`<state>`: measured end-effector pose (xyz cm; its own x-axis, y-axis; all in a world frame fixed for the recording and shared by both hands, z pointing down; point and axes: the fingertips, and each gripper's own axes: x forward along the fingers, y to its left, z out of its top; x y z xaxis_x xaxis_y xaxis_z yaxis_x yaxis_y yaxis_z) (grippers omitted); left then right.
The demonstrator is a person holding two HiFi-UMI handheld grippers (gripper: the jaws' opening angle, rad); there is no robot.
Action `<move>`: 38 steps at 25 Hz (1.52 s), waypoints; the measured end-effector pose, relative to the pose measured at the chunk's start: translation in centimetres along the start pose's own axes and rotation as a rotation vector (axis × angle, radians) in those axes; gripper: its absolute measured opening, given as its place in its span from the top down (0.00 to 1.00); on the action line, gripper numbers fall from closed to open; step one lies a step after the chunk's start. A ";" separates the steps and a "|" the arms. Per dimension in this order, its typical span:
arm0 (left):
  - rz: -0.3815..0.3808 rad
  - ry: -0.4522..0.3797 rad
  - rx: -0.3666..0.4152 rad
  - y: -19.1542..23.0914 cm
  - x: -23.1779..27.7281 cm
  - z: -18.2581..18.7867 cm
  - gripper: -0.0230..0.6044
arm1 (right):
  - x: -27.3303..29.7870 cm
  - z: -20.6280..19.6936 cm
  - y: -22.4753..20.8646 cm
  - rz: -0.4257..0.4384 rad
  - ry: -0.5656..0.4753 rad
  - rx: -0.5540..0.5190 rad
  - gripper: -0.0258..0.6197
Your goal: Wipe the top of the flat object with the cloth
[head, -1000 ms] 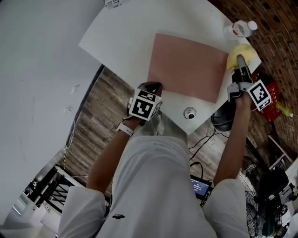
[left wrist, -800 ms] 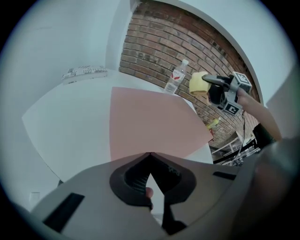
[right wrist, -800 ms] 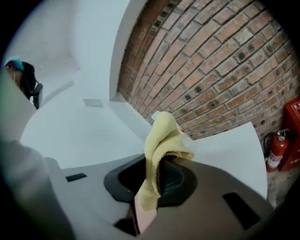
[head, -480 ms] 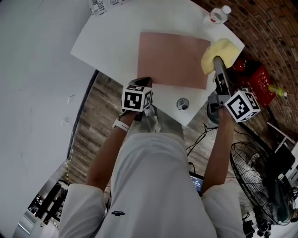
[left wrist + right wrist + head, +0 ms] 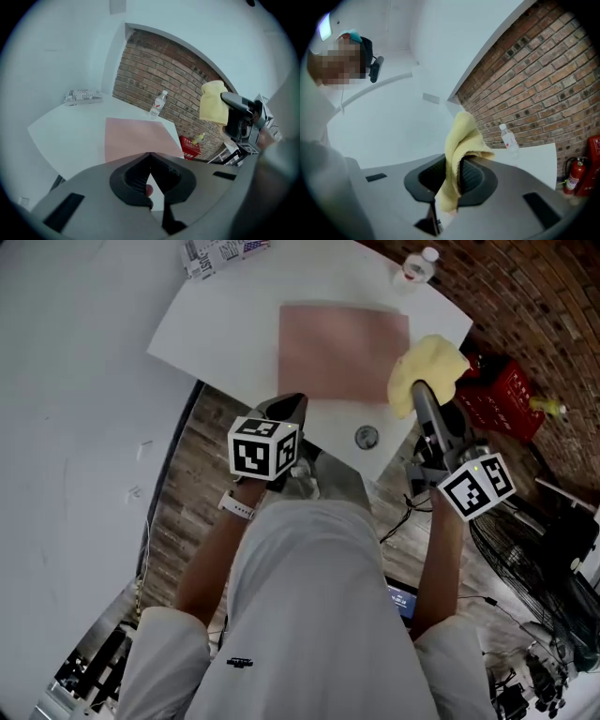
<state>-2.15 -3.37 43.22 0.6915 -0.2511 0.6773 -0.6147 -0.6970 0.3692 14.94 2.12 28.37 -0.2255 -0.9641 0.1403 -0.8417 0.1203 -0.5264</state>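
Two grippers showed, but only one carried anything. The right gripper (image 5: 451,180) had its jaws pinched on a fold of the yellow cloth (image 5: 427,371). The cloth hung clear of the white table (image 5: 225,324) over its right edge, just beside the right side of the pink flat sheet (image 5: 342,348). The left gripper (image 5: 286,411) sat at the table's near edge, jaws pressed together on nothing, close to the sheet's near left corner.

The wipe had not yet begun. To do it well, the cloth probably needed lowering until a broad bunch pressed on the sheet, rather than the jaw tips. Overlapping passes from the sheet's right side toward its left would then cover it. The sheet looked thin (likely to slide), so the left gripper could pin that near corner. Strokes toward the table's far right corner risked knocking the bottle (image 5: 412,266).
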 end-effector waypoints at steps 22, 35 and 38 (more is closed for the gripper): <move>-0.124 -0.331 -0.055 -4.8 -14.1 5.0 0.94 | -11.7 0.4 6.0 -0.178 -0.018 -0.274 0.87; -0.103 -0.392 0.038 -6.9 -15.7 5.9 0.94 | -10.0 -0.8 7.0 -0.135 -0.007 -0.309 0.88; -0.101 -0.387 0.047 -7.2 -15.7 5.4 0.94 | -9.2 -0.5 7.1 -0.122 -0.009 -0.324 0.88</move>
<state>-6.50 1.94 26.52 0.8448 -0.4082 0.3460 -0.5248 -0.7586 0.3862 10.82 11.98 23.81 -0.1105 -0.9779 0.1772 -0.9746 0.0717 -0.2120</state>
